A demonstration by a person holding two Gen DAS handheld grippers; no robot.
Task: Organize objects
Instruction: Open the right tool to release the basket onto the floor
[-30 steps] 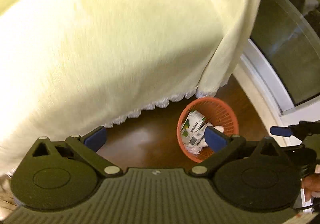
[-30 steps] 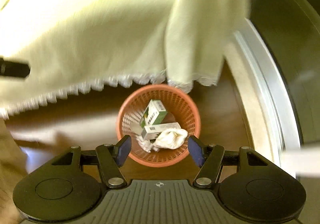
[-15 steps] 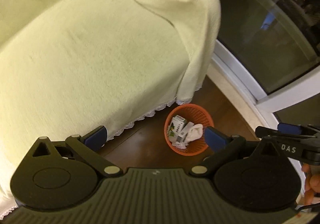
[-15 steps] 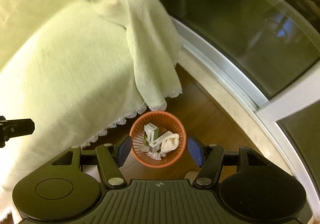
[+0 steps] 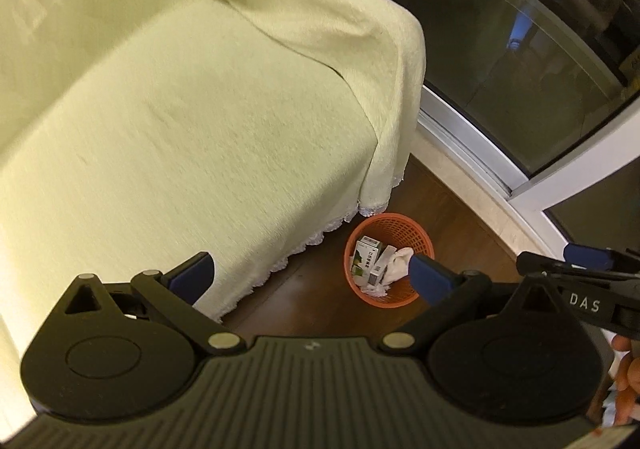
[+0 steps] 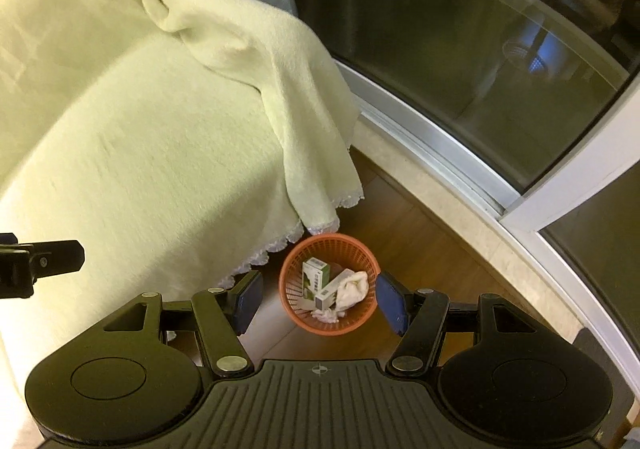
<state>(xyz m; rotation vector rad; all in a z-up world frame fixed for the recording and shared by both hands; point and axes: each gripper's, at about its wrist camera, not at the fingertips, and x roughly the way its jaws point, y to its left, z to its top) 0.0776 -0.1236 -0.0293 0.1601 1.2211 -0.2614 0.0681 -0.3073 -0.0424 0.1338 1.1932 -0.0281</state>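
On the floor: orange basket stands by the corner of the bed, just under the hanging cover, near the window track.
Contents: two small cartons and a crumpled white cloth lie inside, with paper scraps beneath.
Handling, basket: looks like light mesh plastic, stiff at the rim and springy in the wall; the rim is the place to pinch, since the wall would likely flex.
Handling, cartons: light thin card, easily crushed; best taken across the narrow faces.
Handling, cloth: soft and limp, can be pinched anywhere on its bunched top.
Left gripper: spread wide, nothing between the fingers, high above the floor.
Right gripper: spread about half way, empty, pointing down with the basket framed between its fingers but far below.
In the way: the cover's lace edge hangs close to the basket's rim and could snag a finger; the bed side crowds the left approach.
Clear side: wooden floor toward the window leaves room.
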